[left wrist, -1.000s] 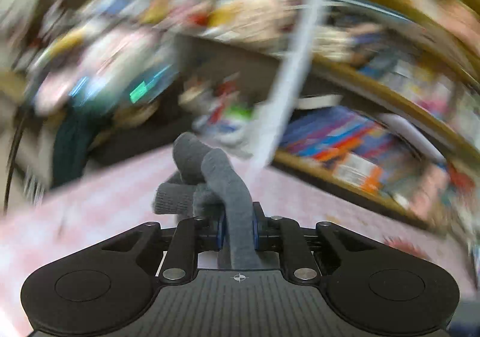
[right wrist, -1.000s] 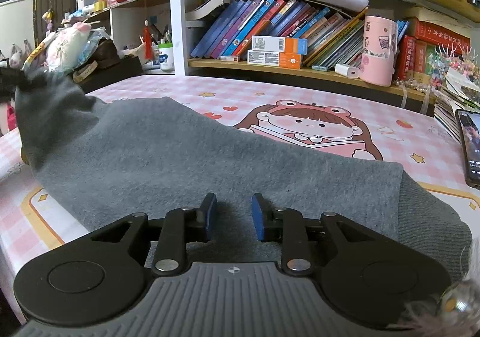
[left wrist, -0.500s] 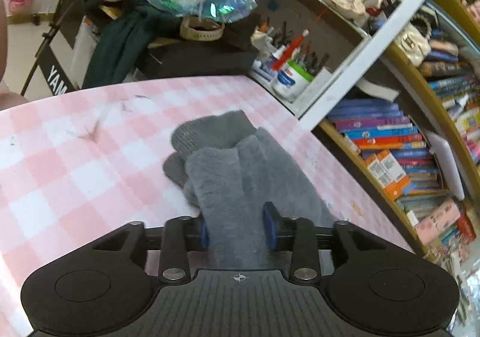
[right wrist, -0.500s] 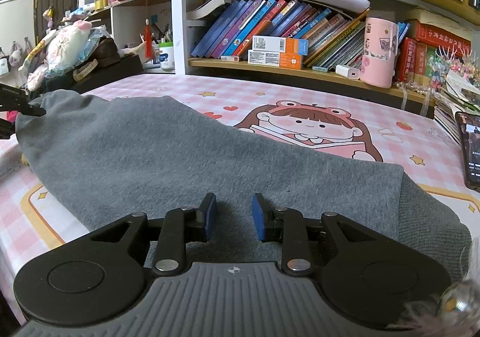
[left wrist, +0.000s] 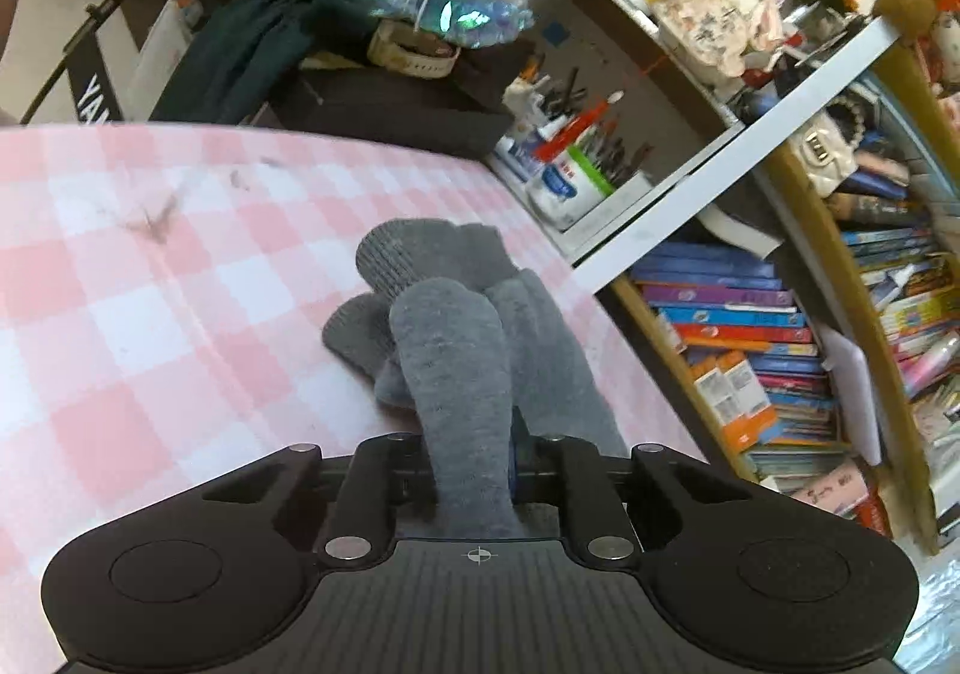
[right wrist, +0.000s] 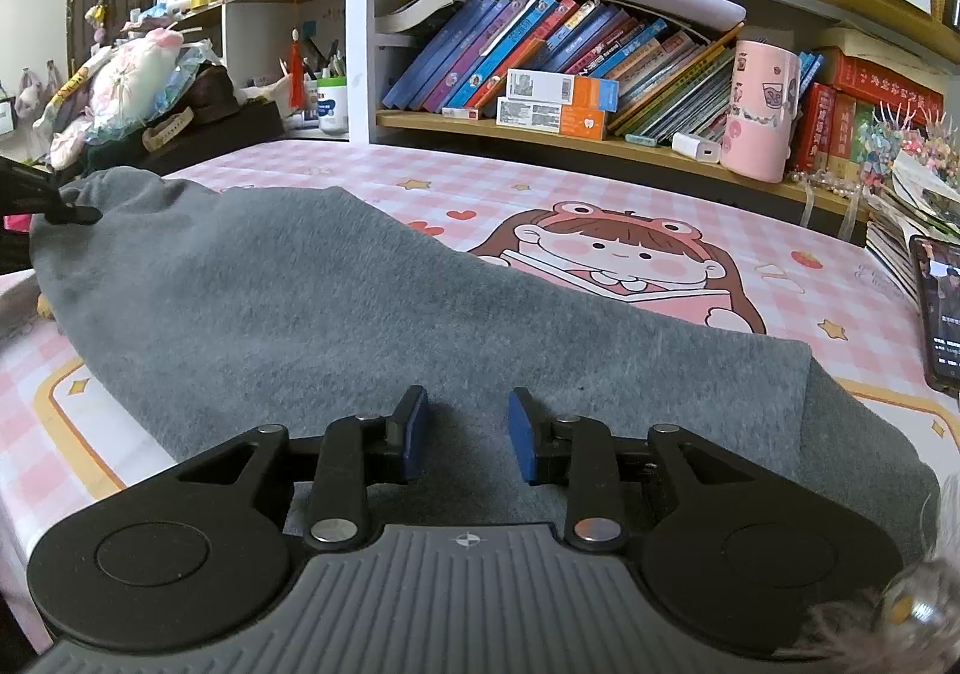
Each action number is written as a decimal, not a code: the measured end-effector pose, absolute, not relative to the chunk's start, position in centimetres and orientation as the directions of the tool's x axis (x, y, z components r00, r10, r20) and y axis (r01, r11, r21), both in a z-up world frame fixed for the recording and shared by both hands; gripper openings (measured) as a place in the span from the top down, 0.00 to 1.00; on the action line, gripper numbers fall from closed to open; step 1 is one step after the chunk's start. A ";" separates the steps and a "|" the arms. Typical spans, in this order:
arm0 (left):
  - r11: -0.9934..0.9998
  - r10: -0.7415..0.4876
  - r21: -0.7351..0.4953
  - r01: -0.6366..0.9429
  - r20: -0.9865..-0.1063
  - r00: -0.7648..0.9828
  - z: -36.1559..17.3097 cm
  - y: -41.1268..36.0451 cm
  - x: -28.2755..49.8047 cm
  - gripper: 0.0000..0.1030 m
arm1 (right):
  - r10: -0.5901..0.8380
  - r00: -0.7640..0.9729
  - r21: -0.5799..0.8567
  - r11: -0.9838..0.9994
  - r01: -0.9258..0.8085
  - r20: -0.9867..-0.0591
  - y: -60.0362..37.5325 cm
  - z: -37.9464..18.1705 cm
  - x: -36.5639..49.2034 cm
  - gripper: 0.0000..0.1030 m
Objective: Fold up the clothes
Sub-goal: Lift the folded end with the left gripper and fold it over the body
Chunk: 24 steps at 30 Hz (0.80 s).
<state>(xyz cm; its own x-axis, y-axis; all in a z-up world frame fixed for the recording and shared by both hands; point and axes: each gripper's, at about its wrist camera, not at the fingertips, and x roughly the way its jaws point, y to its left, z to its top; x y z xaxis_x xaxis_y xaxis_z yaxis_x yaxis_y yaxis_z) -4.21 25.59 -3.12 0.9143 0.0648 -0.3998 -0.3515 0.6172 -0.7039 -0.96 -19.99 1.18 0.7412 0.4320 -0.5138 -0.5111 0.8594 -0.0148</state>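
Lower now than a second ago, the grey garment [right wrist: 372,314] lies across the pink checked table [left wrist: 120,314], its far end bunched and pinched tight in the left gripper [left wrist: 471,452], whose jaws parted and have just been closing again on the cloth. Over the near hem, the right gripper [right wrist: 468,434] hovers with jaws apart, gripping nothing. I'd say the fold goes best if the left end is carried over level, edges matched. Bare tabletop lies ahead; the bookshelf [right wrist: 600,134] and phone [right wrist: 942,314] crowd the far and right edges.
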 end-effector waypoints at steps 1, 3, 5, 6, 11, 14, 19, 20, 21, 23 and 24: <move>0.619 0.070 -0.704 -0.349 -0.392 0.917 -3.0 25.8 -4.5 0.86 | 0.432 0.738 -0.023 0.856 -0.517 -0.519 -19.6 1.3 -0.8 0.70; 0.620 0.087 -0.703 -0.349 -0.380 0.921 -2.8 26.4 -5.1 0.86 | 0.440 0.724 -0.042 0.840 -0.541 -0.531 -18.4 1.5 -0.4 0.67; 0.614 0.103 -0.706 -0.354 -0.373 0.922 -2.8 27.2 -5.7 0.86 | 0.450 0.709 -0.056 0.823 -0.566 -0.543 -17.1 1.6 0.1 0.66; 0.609 0.113 -0.707 -0.358 -0.370 0.922 -2.8 27.6 -6.2 0.86 | 0.459 0.700 -0.058 0.814 -0.579 -0.547 -16.5 1.8 0.3 0.65; 0.623 0.150 -0.692 -0.366 -0.354 0.923 -2.6 28.8 -8.1 0.86 | 0.491 0.674 -0.081 0.773 -0.630 -0.552 -13.9 1.8 0.6 0.58; 0.660 0.150 -0.666 -0.348 -0.337 0.930 -2.1 28.6 -8.7 0.86 | 0.497 0.668 -0.074 0.770 -0.634 -0.555 -13.7 1.8 0.7 0.56; 0.751 0.143 -0.592 -0.292 -0.286 0.948 -0.1 27.0 -8.8 0.86 | 0.520 0.641 -0.011 0.772 -0.636 -0.564 -14.3 1.9 1.4 0.54; 0.778 0.141 -0.565 -0.277 -0.272 0.952 0.6 26.4 -8.8 0.86 | 0.523 0.639 -0.005 0.771 -0.637 -0.564 -14.4 1.9 1.5 0.53; 0.805 0.140 -0.533 -0.263 -0.260 0.955 1.3 25.7 -8.7 0.86 | 0.523 0.639 -0.007 0.771 -0.637 -0.564 -14.3 1.9 1.4 0.53; 0.856 0.143 -0.458 -0.241 -0.238 0.961 2.5 24.2 -8.7 0.86 | 0.519 0.643 -0.018 0.770 -0.638 -0.564 -14.2 1.9 1.3 0.53; 0.880 0.147 -0.415 -0.232 -0.228 0.963 3.1 23.2 -8.6 0.86 | 0.519 0.643 -0.019 0.770 -0.638 -0.564 -14.2 1.9 1.3 0.53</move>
<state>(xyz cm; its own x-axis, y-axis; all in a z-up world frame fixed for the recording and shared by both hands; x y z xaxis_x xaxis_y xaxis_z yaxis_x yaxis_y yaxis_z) -8.60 23.23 3.14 0.9625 0.1466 -0.2282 -0.2324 0.8796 -0.4150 1.30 -14.19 1.92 0.6431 0.5185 -0.5636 -0.6379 0.7699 -0.0195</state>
